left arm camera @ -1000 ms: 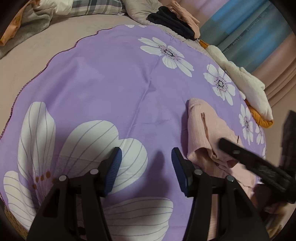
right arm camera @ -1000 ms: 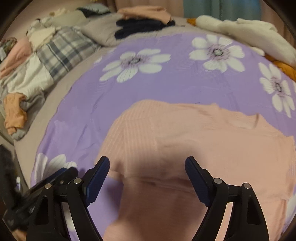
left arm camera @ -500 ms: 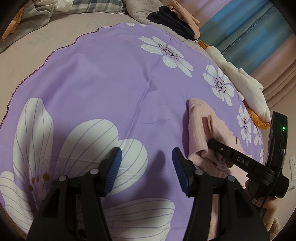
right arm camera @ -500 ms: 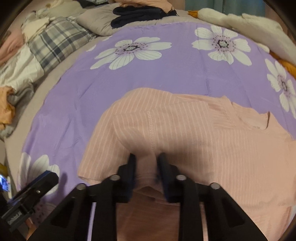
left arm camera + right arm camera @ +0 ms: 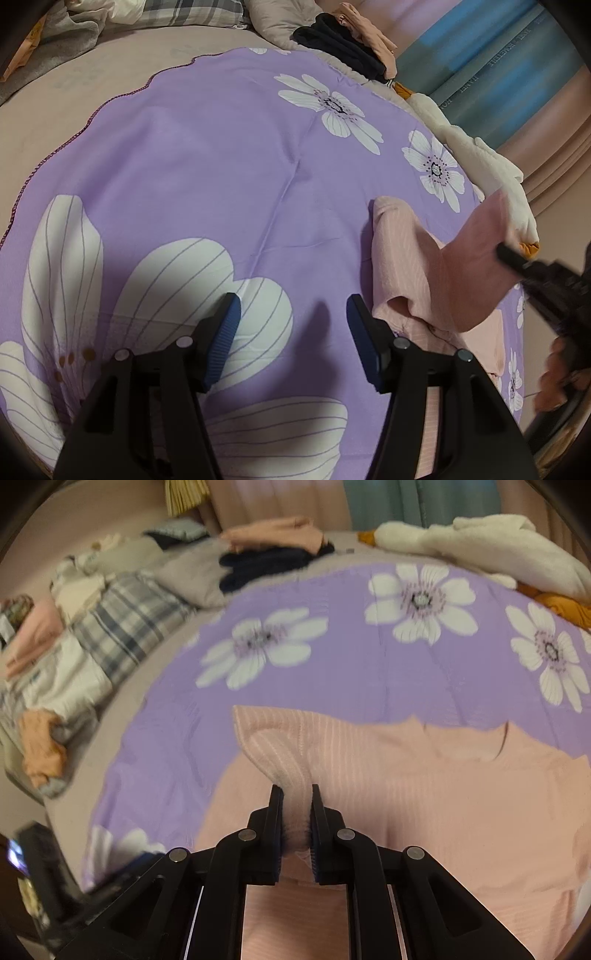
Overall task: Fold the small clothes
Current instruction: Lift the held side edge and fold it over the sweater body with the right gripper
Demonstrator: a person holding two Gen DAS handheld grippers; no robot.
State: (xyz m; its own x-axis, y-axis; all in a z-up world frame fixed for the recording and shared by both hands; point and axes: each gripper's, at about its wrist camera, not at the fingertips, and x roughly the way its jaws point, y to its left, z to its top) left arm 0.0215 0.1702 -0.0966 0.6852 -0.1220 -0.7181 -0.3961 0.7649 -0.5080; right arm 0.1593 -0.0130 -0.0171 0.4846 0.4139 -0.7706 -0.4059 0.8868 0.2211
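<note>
Left wrist view first: the left gripper (image 5: 291, 328) hangs over the purple flowered sheet (image 5: 207, 177) with its blue-padded jaws spread wide and nothing between them. It sits just left of the pink top (image 5: 402, 258), likely parked there so the other side can work without the cloth being pinned. To the right, a flap of that pink top is lifted clear of the sheet, drawn up toward the dark right gripper (image 5: 517, 262), which is blurred here. The rest of the garment lies on the sheet, bunched near the left gripper's right finger.

Over to the right wrist view: the right gripper (image 5: 297, 812) is clamped tight on a pinch of ribbed pink fabric, a fold of the pink top (image 5: 443, 794) rising between the pads. Holding an edge like this looks like the start of a fold, carrying one side across the body. The top is soft, salmon-pink, finely striped, spread broad across the near part of the sheet, with a notch showing at its far edge. Folded clothes (image 5: 273, 546) are stacked well beyond.
</note>
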